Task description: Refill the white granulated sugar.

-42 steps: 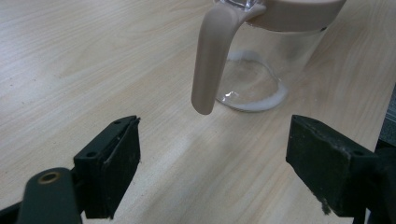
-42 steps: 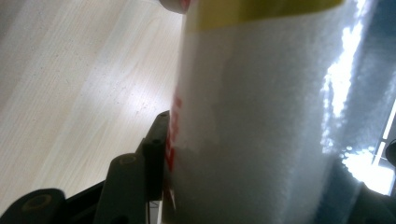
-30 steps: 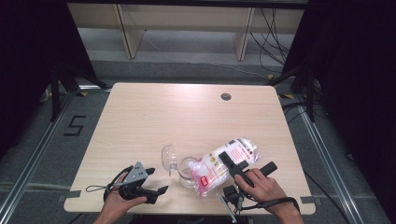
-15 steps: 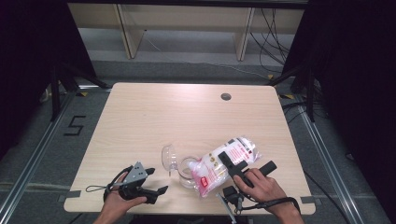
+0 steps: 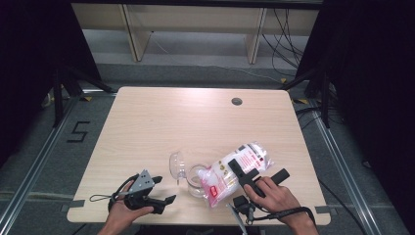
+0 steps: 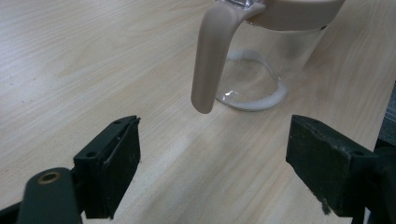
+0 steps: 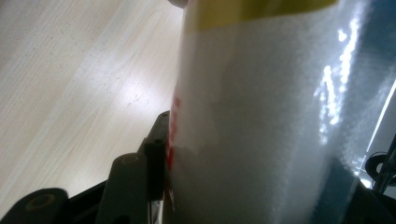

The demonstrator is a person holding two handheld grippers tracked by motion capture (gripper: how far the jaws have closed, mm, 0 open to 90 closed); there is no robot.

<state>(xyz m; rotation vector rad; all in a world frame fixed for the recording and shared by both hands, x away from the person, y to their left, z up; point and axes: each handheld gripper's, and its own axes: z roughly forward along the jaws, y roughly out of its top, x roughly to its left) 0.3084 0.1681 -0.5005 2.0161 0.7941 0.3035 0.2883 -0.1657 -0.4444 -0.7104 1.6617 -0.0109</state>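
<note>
A clear bag of white powder with red print (image 5: 221,177) lies tilted, its lower end over a clear jar (image 5: 196,179) near the table's front edge. My right gripper (image 5: 255,171) is shut on the bag's upper half. In the right gripper view the bag (image 7: 261,116) presses against the left pad (image 7: 155,156), and the other jaw is hidden behind it. My left gripper (image 5: 163,190) stands open on the table just left of the jar. In the left gripper view the jar (image 6: 266,60) has a beige handle (image 6: 210,60) and a ring of white powder at its bottom, ahead of the open gripper (image 6: 219,168).
The jar's clear lid (image 5: 176,165) stands flipped open at its left. A round cable hole (image 5: 237,101) sits at the back right of the wooden table (image 5: 195,122). Dark stands and a shelf frame lie beyond the table.
</note>
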